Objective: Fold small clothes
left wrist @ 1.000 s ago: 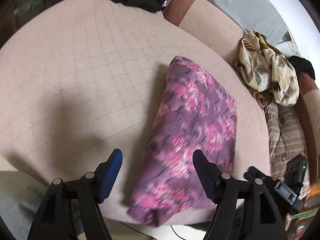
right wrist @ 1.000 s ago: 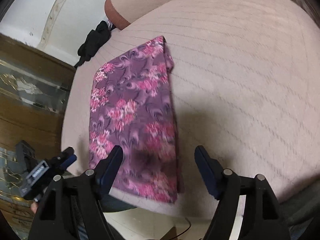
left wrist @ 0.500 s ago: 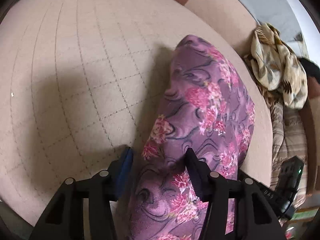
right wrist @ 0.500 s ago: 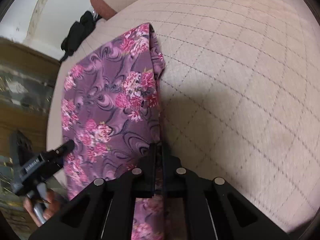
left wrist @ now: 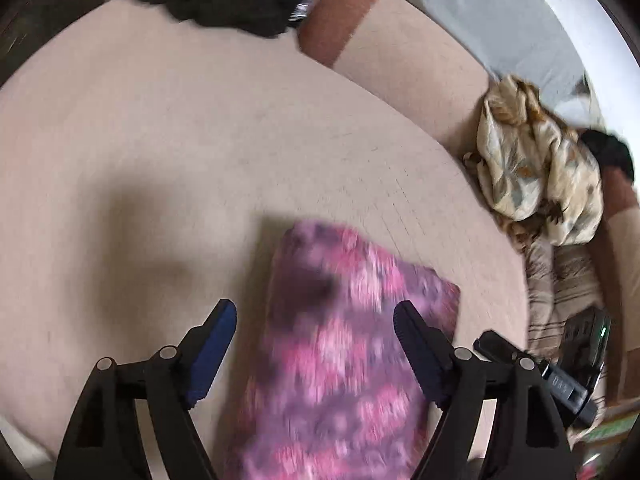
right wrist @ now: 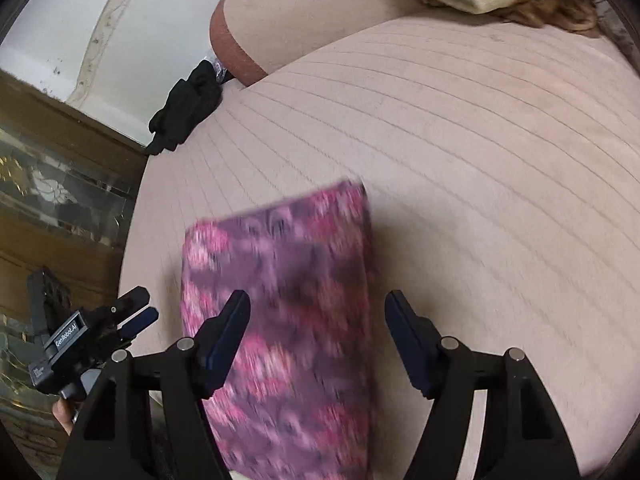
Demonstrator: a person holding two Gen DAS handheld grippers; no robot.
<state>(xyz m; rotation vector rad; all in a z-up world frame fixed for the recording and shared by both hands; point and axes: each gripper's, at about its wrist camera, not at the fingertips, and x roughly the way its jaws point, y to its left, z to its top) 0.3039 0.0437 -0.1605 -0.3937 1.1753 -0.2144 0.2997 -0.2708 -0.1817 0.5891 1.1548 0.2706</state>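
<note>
Left wrist view shows the left gripper [left wrist: 314, 330] spread wide and empty above the purple floral cloth [left wrist: 340, 364], which lies folded on the beige quilted cushion [left wrist: 168, 152] near its front edge. The right gripper [right wrist: 317, 322] hangs equally released. Motion blur hides any misaligned layers, and a careless nudge could slide the cloth off the edge.

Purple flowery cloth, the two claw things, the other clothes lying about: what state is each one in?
Purple floral cloth: folded, flat on the cushion.
Left gripper: open, empty.
Right gripper: open, empty.
Black garment: crumpled, unfolded.
Cream patterned cloth: bunched, unfolded.
</note>
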